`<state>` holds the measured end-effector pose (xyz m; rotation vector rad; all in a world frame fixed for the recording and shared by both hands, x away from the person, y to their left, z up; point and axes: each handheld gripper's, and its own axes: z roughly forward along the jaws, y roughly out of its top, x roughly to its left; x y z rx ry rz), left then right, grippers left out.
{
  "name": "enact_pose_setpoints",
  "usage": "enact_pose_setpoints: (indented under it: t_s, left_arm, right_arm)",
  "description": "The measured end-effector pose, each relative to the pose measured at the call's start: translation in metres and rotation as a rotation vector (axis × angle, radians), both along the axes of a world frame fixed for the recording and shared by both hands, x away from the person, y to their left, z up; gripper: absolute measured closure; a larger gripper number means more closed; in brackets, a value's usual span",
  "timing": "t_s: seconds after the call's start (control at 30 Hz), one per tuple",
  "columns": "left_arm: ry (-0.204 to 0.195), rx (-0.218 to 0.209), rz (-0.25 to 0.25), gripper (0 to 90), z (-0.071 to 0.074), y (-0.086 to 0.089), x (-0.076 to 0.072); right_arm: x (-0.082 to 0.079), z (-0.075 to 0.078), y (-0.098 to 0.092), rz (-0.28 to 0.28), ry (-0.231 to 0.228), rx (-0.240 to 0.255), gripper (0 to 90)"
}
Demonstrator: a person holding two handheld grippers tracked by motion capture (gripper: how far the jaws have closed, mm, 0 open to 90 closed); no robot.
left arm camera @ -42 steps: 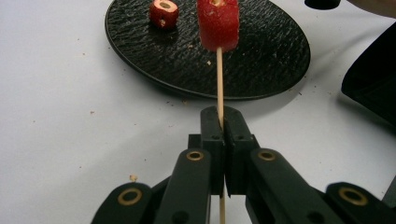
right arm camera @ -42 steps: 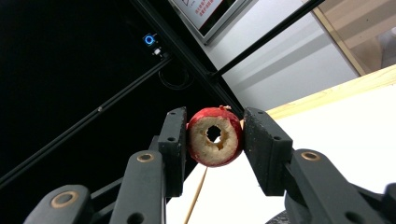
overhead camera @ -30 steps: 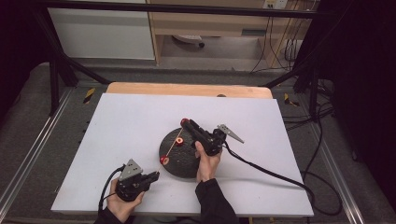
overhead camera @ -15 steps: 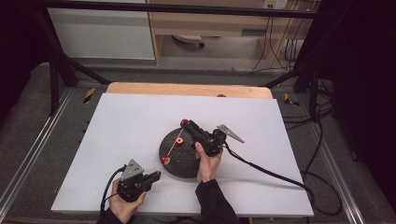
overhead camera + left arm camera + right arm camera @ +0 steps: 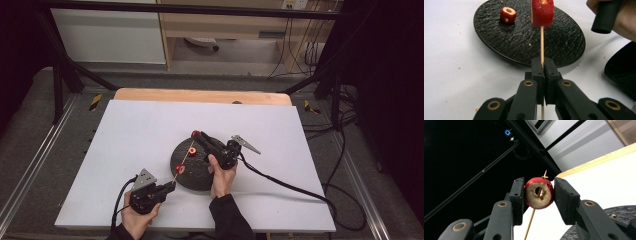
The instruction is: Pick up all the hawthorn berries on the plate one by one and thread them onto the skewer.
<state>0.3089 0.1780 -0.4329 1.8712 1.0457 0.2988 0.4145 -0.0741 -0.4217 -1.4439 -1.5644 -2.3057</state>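
- Threading fruit onto a stick here: the left claw [image 5: 543, 75] is pinched tight on the thin wooden skewer [image 5: 541, 42], which runs straight out ahead of its jaws over the black plate [image 5: 564, 45].
- The right claw [image 5: 539, 195] is closed partway around a cored red fruit ring [image 5: 539, 193], one pad on each flank, and the skewer tip pokes through the ring's hollow centre just beyond the jaws.
- In the high view the right claw [image 5: 200, 139] sits over the plate's far edge and the left claw [image 5: 167, 188] near its front edge, on the white tabletop [image 5: 280, 130].
- One red piece [image 5: 542, 12] is already on the skewer ahead of the left claw; another ring [image 5: 508, 14] lies loose on the plate, ahead and to the left.
- Risk one: the skewer is slim and held only at its near end. Any sideways push from the right claw could bow or snap it.
- Risk two: squeeze harder and the soft ring may split, since its wall looks thin around the hole.
- Risk three: the tip looks off-centre in the hole; it could scrape the pale flesh and jam, or the ring could slip off the pads.
- The ring itself: glossy red skin, pale crumbly flesh, ragged cored hole, standing on edge between the pads.
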Motion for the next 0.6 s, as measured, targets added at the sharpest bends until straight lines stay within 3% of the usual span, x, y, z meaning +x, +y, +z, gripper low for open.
enact_pose_setpoints:
  t_s: [0.1,0.23,0.6]
  left_arm:
    - [-0.004,0.004,0.000,88.5,0.001,-0.002,0.002]
    - [-0.049,0.017,-0.003,88.6,0.008,-0.005,0.003]
    - [-0.035,0.027,0.002,88.5,0.014,-0.015,0.022]
  right_arm:
    - [-0.003,0.002,0.000,0.001,-0.006,-0.006,62.0]
    - [-0.003,0.003,-0.001,0.032,0.016,-0.023,62.2]
    - [-0.013,-0.010,0.006,0.086,0.039,-0.067,62.0]
